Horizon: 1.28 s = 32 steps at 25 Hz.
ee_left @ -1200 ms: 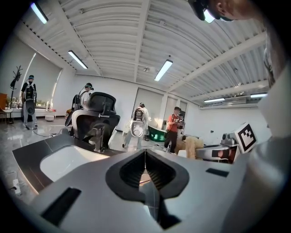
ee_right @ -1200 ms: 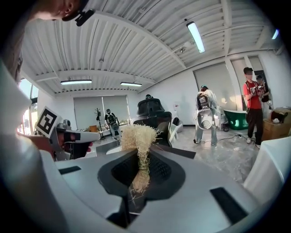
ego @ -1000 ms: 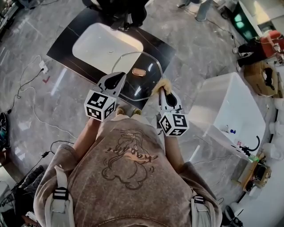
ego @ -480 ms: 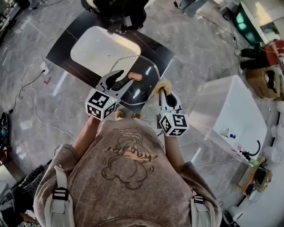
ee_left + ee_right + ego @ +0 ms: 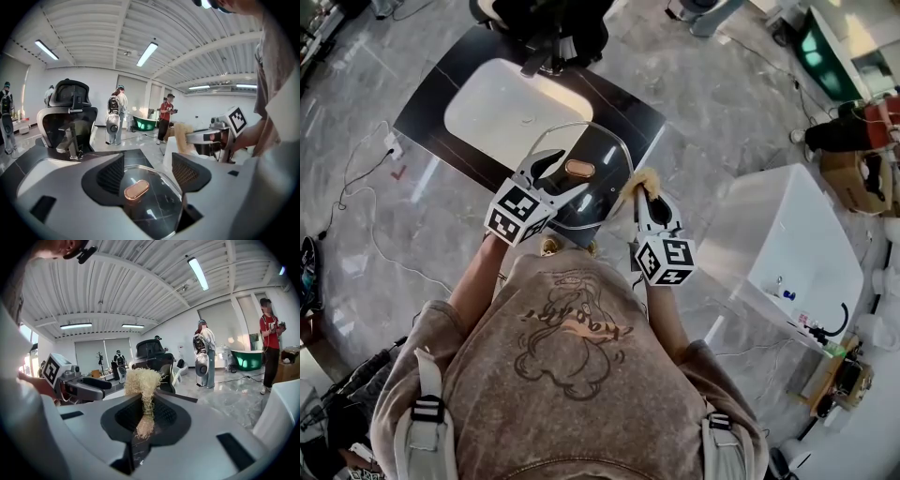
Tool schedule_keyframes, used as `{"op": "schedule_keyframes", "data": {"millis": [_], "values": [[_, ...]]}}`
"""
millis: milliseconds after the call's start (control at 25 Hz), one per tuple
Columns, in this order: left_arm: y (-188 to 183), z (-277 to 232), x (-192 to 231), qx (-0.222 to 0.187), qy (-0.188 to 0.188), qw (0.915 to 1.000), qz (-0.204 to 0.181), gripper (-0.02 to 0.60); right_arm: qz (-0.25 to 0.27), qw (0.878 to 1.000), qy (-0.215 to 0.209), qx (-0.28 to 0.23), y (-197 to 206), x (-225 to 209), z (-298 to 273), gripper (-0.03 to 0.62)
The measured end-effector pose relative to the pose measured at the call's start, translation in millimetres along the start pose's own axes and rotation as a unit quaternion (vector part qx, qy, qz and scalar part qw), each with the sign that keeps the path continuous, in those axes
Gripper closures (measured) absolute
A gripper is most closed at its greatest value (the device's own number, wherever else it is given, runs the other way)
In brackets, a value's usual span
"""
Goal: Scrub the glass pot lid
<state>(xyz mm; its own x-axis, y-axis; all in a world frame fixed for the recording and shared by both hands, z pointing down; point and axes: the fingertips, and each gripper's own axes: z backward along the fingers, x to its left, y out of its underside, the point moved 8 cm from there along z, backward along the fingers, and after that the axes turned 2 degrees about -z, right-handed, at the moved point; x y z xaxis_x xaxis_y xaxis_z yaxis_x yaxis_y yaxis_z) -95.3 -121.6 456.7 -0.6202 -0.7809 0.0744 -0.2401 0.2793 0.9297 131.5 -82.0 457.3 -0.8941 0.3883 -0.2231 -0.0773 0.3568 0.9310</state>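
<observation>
A person seen from above holds two grippers over one dark counter with one white sink set in it. One glass pot lid, with one oval copper-coloured knob, lies on the counter just right of the sink. The left gripper has its two jaws spread wide, having just been opening. The lid's near part sits between them, and neither pad touches it. The right gripper, just right of the lid, has its two jaws pinched on one straw-coloured fibre scrubber, whose frayed tuft sticks out past the tips. One faucet and one black office chair stand behind the sink.
</observation>
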Motion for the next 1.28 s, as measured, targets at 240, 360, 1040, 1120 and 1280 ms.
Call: {"op": "schedule_keyframes", "data": {"millis": [240, 360, 1040, 1120, 1280], "values": [[22.4, -26.8, 13.5, 0.055, 0.031, 0.9973, -0.037, 0.265, -0.005, 1.000, 0.005, 0.004, 0.3, -6.9, -6.0, 0.548], [42.5, -45.6, 20.6, 0.075, 0.054, 0.9942, -0.055, 0.264, -0.007, 1.000, 0.007, 0.006, 2.4, -8.2, -9.5, 0.548], [102.9, -109.0, 35.3, 0.174, 0.121, 0.9715, -0.107, 0.267, -0.016, 0.999, 0.030, 0.019, 9.9, -19.3, -8.9, 0.548], [106.8, -111.0, 35.1, 0.185, 0.122, 0.9690, -0.108, 0.268, -0.018, 0.999, 0.033, 0.020, 11.0, -21.5, -7.3, 0.548], [108.8, -114.9, 36.1, 0.179, 0.126, 0.9686, -0.117, 0.290, -0.020, 0.999, 0.037, 0.022, 12.6, -24.3, -7.2, 0.548]]}}
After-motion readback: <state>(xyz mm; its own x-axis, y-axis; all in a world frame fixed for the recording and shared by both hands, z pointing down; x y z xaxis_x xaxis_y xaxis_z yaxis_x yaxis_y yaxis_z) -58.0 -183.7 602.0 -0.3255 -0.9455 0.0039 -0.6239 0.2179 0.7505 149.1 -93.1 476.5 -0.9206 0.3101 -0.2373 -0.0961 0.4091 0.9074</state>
